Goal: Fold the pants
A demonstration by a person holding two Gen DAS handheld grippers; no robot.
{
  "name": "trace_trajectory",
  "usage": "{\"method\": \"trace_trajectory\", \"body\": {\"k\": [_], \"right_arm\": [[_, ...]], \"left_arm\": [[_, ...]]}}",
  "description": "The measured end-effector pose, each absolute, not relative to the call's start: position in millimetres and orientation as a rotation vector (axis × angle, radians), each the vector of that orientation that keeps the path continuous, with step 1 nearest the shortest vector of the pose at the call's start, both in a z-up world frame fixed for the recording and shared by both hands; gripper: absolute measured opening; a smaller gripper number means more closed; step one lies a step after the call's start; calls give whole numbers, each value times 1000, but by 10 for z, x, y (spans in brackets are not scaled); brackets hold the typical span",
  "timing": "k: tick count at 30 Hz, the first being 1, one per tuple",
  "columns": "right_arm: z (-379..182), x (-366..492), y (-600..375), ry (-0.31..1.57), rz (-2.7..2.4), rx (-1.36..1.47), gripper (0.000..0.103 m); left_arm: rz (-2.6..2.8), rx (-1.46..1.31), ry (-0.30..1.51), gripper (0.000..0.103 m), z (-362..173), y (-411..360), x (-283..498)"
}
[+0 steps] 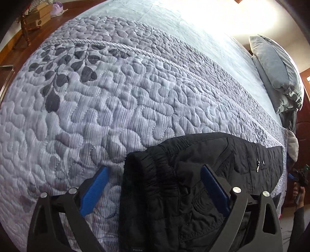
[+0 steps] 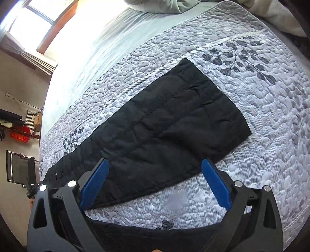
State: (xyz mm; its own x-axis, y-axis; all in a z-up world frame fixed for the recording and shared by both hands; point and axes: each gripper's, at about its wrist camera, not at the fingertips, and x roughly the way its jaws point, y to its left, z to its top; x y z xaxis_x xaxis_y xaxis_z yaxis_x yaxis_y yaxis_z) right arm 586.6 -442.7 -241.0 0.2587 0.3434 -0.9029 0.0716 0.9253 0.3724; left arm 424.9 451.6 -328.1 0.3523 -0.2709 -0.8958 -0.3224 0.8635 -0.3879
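Black pants (image 2: 164, 120) lie flat on a grey quilted bedspread (image 2: 261, 116), one long folded strip running from the lower left to the hem at the upper right. My right gripper (image 2: 155, 161) hangs open just above the leg's near edge, with nothing pressed between its blue pads (image 2: 215, 186). In the left wrist view the waistband end of the pants (image 1: 193, 166), with a zipped pocket, lies under my left gripper (image 1: 155, 168). Its jaws stand wide; the left pad (image 1: 95, 190) is over bare quilt (image 1: 96, 106), apart from the cloth.
Pillows (image 1: 277, 64) are stacked at the head of the bed on a pale sheet (image 1: 184, 25). Cardboard boxes (image 1: 38, 15) sit on the wooden floor beyond the bed. A bright window (image 2: 33, 25) and a dark chair (image 2: 19, 168) are at the right wrist view's left.
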Motion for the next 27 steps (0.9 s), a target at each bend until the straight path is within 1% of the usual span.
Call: {"method": "trace_trajectory", "body": {"k": [1, 2, 3, 4, 5, 6, 7, 8, 9, 13, 19, 25, 27], "right_arm": [[-2423, 5947, -4424, 1310, 200, 363, 96], [-2433, 6024, -4424, 1314, 206, 353, 96], [-2437, 6106, -4429, 1315, 212, 341, 96], [-2442, 6186, -4431, 1317, 222, 327, 96], [-2444, 6275, -4436, 1319, 232, 311, 96], [-2442, 6359, -4457, 1317, 236, 297, 96], [-2441, 6447, -4480, 1315, 239, 286, 96], [-2449, 6529, -4514, 1316, 244, 281, 96], [-2460, 6609, -4556, 1318, 247, 275, 96], [-2541, 6941, -4767, 1325, 212, 242, 96], [-2853, 7316, -4930, 1363, 213, 218, 96], [-3159, 7497, -4833, 1391, 294, 229, 96], [-3215, 7542, -4758, 1397, 321, 210, 96]], "left_arm": [[29, -569, 1227, 89, -3292, 4514, 4249], [27, -573, 1229, 80, -3302, 4519, 4255], [22, -581, 1233, 63, -3318, 4520, 4267], [22, -588, 1239, 59, -3330, 4521, 4268], [29, -596, 1237, 53, -3332, 4540, 4277], [26, -615, 1237, 40, -3337, 4575, 4276], [22, -635, 1236, 38, -3339, 4605, 4271], [24, -647, 1228, 34, -3332, 4624, 4258], [38, -646, 1224, 21, -3329, 4638, 4247], [49, -653, 1217, 20, -3347, 4693, 4199], [53, -688, 1192, 19, -3409, 4694, 4161], [50, -698, 1200, 19, -3431, 4707, 4163], [52, -699, 1208, 21, -3440, 4710, 4180]]}}
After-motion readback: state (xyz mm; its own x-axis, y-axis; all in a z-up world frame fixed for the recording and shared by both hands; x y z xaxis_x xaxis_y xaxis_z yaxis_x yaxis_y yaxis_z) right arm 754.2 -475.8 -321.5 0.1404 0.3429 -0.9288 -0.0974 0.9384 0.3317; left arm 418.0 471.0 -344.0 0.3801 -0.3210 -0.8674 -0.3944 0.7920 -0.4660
